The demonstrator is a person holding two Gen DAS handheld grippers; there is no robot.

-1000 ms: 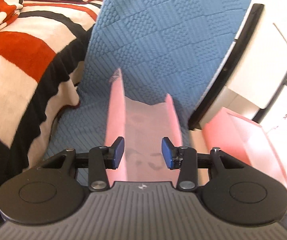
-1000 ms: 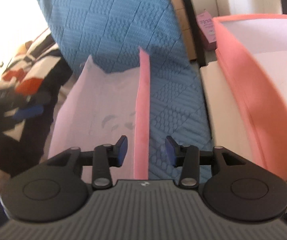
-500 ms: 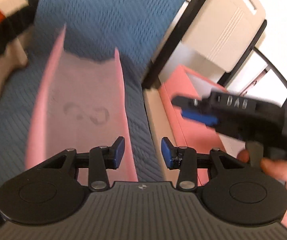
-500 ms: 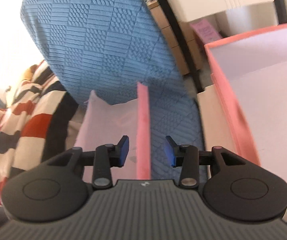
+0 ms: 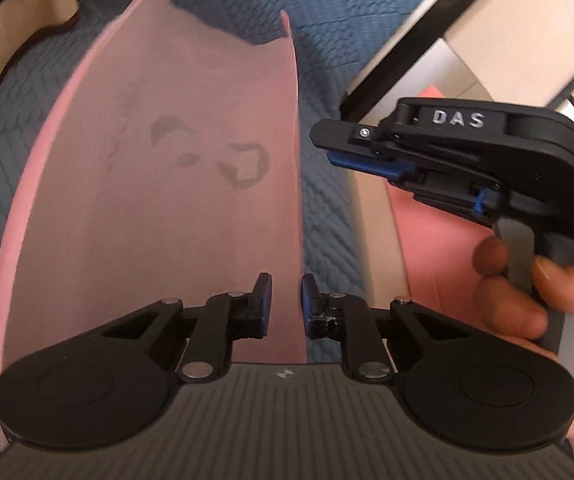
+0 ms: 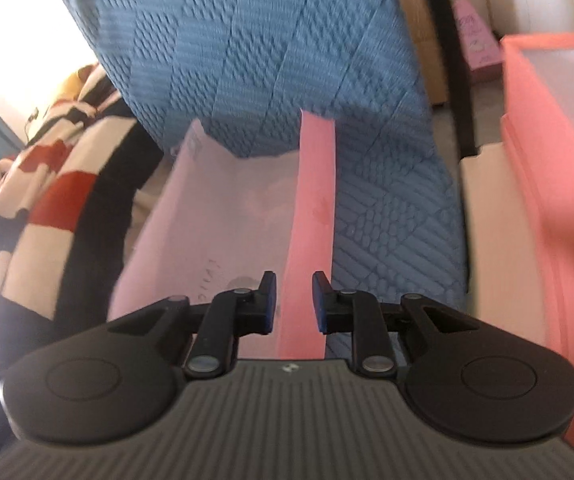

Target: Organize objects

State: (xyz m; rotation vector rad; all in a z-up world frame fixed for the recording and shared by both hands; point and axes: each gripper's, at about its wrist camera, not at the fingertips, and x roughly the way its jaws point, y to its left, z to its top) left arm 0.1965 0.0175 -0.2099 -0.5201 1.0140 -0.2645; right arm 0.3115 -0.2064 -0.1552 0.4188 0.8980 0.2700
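A blue quilted cover (image 6: 387, 208), embossed in patchwork panels, is spread over the seat and carried up the backrest (image 6: 255, 48). A pink box lid (image 5: 159, 184) is laid open side up directly on the cover, its far end set against the backrest. To the left of the lid, a striped blanket (image 6: 39, 200) in red, black and cream is draped beside the cover. To the right of the lid, past the cover's edge, a pale surface (image 6: 487, 216) is shown bearing an open pink box (image 6: 543, 184).
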